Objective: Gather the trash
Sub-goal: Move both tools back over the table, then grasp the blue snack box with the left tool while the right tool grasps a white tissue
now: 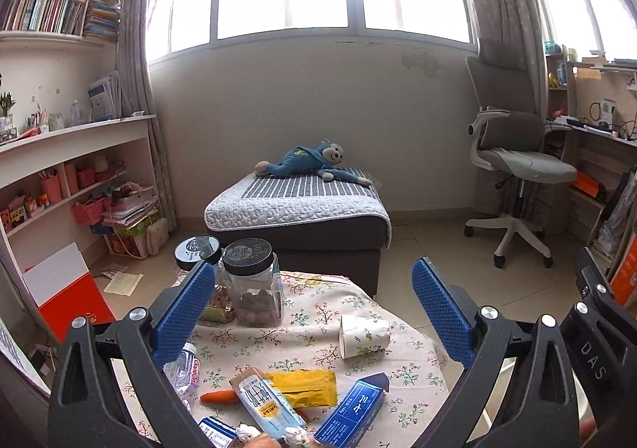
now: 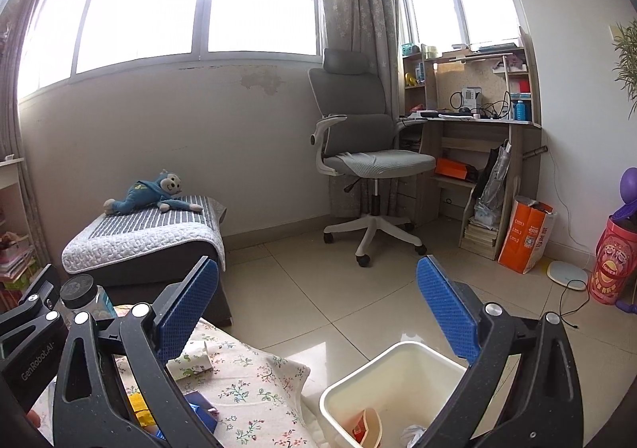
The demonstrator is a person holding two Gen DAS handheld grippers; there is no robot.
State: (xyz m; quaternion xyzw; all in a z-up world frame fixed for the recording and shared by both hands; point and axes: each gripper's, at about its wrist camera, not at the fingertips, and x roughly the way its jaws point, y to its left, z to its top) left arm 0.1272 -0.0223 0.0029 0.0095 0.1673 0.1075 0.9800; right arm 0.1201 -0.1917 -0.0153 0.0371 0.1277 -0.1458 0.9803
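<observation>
between and just ahead of the gaping, empty left tongs [image 1: 312, 312] lies the tipped paper cup [image 1: 364, 336], axis crosswise, while the equally gaping, empty right tongs [image 2: 318, 312] hover over the bin [image 2: 392, 388].

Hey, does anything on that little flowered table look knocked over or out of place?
Yes. The paper cup lies on its side on the floral tablecloth, while both jars stand upright. A carrot sits oddly among the wrappers.

Each tool, the left tool [image 1: 312, 304] and the right tool [image 2: 318, 304], has black speckled arms with silver screws and blue, dimpled finger pads [image 1: 187, 312]. White "DAS" lettering sits at the left view's right edge; "GenRobot.AI" at the right view's lower left.
</observation>
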